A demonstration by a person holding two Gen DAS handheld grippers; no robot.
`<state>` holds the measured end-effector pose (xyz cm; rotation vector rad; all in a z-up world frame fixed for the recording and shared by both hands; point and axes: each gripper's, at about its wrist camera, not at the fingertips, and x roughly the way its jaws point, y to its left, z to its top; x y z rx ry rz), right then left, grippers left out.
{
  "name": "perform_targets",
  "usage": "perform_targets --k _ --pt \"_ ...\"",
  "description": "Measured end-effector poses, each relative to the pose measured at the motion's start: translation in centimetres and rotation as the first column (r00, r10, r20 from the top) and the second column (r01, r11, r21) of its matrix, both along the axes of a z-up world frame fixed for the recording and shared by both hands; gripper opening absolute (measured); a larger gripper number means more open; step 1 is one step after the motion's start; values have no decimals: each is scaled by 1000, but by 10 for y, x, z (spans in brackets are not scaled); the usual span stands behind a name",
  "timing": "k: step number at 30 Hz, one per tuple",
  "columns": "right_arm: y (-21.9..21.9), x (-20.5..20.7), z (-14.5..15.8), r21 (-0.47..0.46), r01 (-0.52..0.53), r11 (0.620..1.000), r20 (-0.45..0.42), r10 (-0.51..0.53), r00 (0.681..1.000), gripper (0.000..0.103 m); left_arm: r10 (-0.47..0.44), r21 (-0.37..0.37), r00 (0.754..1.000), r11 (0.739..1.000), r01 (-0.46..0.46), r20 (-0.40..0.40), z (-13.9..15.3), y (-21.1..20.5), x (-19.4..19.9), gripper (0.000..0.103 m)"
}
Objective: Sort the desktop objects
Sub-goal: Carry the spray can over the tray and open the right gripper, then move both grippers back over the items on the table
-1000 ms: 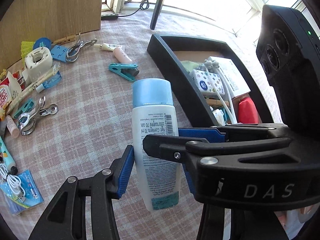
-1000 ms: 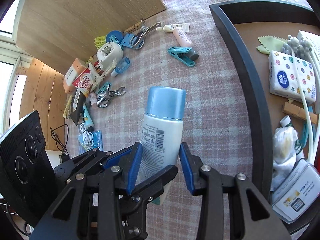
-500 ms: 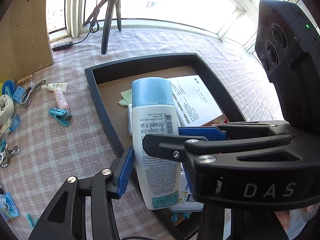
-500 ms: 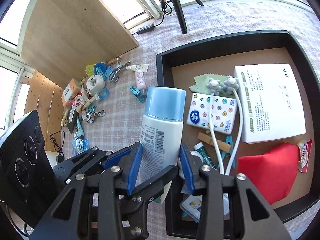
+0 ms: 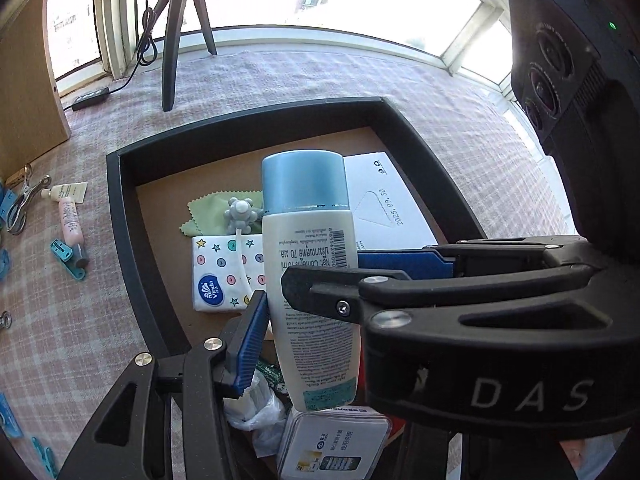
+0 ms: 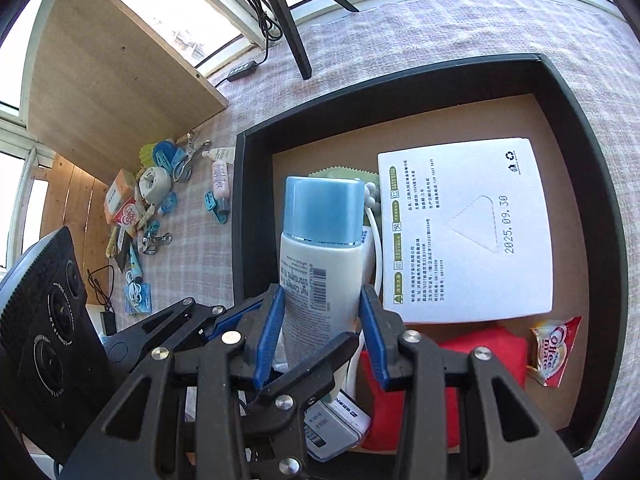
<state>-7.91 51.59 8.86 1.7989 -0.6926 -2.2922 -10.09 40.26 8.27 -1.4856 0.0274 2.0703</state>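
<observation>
- On the bench to the left of the black tray (image 6: 240,216), unsorted small things lie loose: a pink tube (image 6: 221,179), a teal clip (image 6: 216,206) just beside it, and a heap of clips and packets further from the tray wall.
- We hold the white bottle (image 6: 320,280) with both tools at once. Our left gripper (image 5: 308,312) has its jaws clamped on the bottle's lower body from the side; our right gripper (image 6: 320,320) has its blue pads pressed to the same body, one on each flank.
- The bottle hangs in the air above the near left part of the tray, not resting on anything we can see. Its long axis runs straight out along the fingers of both tools, blue cap (image 6: 323,208) pointing away from us toward the tray's far wall, base back between the jaws.
- Below the bottle, inside the tray, lie a dotted tissue pack (image 5: 224,272), a green cloth (image 5: 212,212) and a white cable (image 6: 372,240). A card box (image 5: 332,444) sits under the bottle's base.
- Right of the bottle the white paper pack (image 6: 464,228) fills the tray's middle, with a red pouch (image 6: 480,356) and a coffee sachet (image 6: 554,350) nearer us.
- We judge the coming move turns on this: bare tray floor shows beyond the cap, along the far wall, so the bottle must go forward, cap first, or lie across what is below.
</observation>
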Motion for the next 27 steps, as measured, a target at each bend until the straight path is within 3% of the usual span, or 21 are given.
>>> perform_targets --k 8,15,17,22,27 --pt "5 -7 9 34 9 999 -21 -9 1000 42 61 -39 998 997 -61 -21 -2 -22 -4 47" --pt "-27 -17 14 61 -81 995 -45 84 995 42 112 -61 993 992 -113 -23 0 -61 -3 47" --pt "-41 -22 14 66 -128 990 -54 132 990 47 138 -67 990 988 -139 -21 0 -77 -1 47" --pt "-83 -38 10 66 -265 962 -54 269 962 50 212 -96 977 972 -213 -18 -2 -122 5 47" --pt "-132 -51 14 159 -407 899 -70 422 904 50 303 -151 952 941 -304 -29 -9 -178 14 47"
